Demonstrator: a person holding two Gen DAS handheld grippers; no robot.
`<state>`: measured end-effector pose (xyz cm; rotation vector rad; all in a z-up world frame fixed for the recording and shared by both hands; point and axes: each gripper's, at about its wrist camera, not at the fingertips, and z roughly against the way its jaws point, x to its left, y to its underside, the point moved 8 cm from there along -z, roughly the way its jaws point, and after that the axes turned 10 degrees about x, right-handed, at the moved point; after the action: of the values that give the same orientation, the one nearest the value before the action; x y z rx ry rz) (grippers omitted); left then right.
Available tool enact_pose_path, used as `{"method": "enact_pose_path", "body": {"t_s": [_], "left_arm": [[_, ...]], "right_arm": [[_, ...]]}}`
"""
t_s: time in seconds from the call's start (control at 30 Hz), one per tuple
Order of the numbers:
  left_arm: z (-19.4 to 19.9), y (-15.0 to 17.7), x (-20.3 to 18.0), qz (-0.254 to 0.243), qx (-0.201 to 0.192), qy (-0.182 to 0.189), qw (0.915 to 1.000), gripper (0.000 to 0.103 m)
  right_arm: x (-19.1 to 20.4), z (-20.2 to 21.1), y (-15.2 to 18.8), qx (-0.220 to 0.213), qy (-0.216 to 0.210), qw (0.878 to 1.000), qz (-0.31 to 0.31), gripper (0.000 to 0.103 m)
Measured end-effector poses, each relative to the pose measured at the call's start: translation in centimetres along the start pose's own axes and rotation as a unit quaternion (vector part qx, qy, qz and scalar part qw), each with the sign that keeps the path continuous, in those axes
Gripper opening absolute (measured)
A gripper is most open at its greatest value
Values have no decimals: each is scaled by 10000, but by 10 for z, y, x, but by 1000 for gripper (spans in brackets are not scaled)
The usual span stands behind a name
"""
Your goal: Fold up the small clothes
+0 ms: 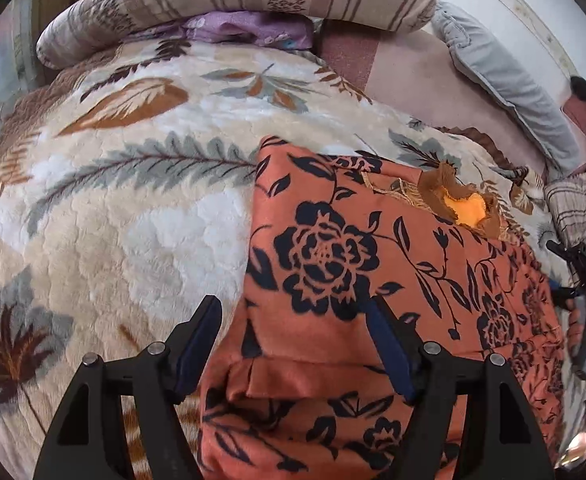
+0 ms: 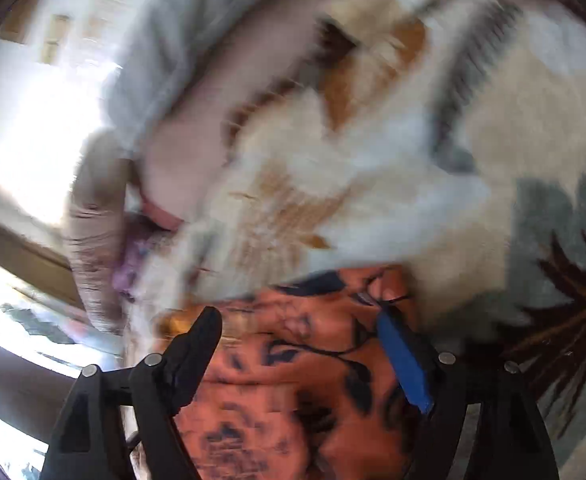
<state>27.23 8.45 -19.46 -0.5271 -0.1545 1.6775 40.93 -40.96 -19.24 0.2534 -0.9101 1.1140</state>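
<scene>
Orange floral garment (image 1: 333,264) beneath spread fingers (image 1: 389,344).

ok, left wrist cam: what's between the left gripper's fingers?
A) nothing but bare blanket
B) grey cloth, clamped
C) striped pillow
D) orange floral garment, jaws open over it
D: the left gripper stands with jaws wide apart over the orange garment with its dark flower print, pads not pressing on it; the garment lies on the leaf-print blanket.
</scene>
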Motion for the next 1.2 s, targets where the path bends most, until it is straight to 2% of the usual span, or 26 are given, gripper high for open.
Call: {"method": "enact_pose_path", "body": {"t_s": [0.07,0.13,0.17,0.23,0.3,0.37,0.43,0.47,0.57,0.67,0.73,0.93,1.03,1.07,1.13,1.2], "left_arm": [[12,6,5,81,-79,95,9999,75],[27,13,15,139,-216,47,9997,75],[33,17,19,169,-241,52,9996,75],[43,28,27,290,-284,82,9991,75],[50,42,34,379,-236,114,9989,75],[56,57,41,497,-192,122,9985,75],[66,72,45,582,-162,190,9980,75],[75,80,47,621,-213,224,9976,75],[93,105,54,694,-305,221,9969,76],[96,134,58,755,-172,295,9966,76],[93,153,60,773,-16,280,9966,76],[88,196,62,614,290,180,9975,76],[91,206,59,401,316,30,9987,76],[93,208,58,410,326,26,9986,76],[99,212,55,474,274,183,9983,76],[101,217,54,460,268,199,9984,76]], "right_arm": [[9,19,1,-324,-209,9991,-202,82],[31,39,13,-443,-270,9986,45,82],[45,50,27,-414,-451,9979,225,82],[66,56,66,-84,-786,9950,605,84],[67,47,104,318,-707,9942,751,87],[40,19,126,800,-188,9947,617,86],[37,25,128,543,-295,9969,478,85],[44,35,130,498,-203,9977,407,87],[83,67,153,271,-212,9946,974,87],[96,90,195,251,-186,9919,1231,87],[84,92,225,263,34,9931,1141,87],[11,111,305,402,239,9987,224,87],[-9,122,314,368,-40,9991,-213,87],[-11,126,312,313,45,9990,-323,87],[-9,140,311,141,130,9995,-258,87],[-1,150,314,94,-39,9999,-91,87]]}}
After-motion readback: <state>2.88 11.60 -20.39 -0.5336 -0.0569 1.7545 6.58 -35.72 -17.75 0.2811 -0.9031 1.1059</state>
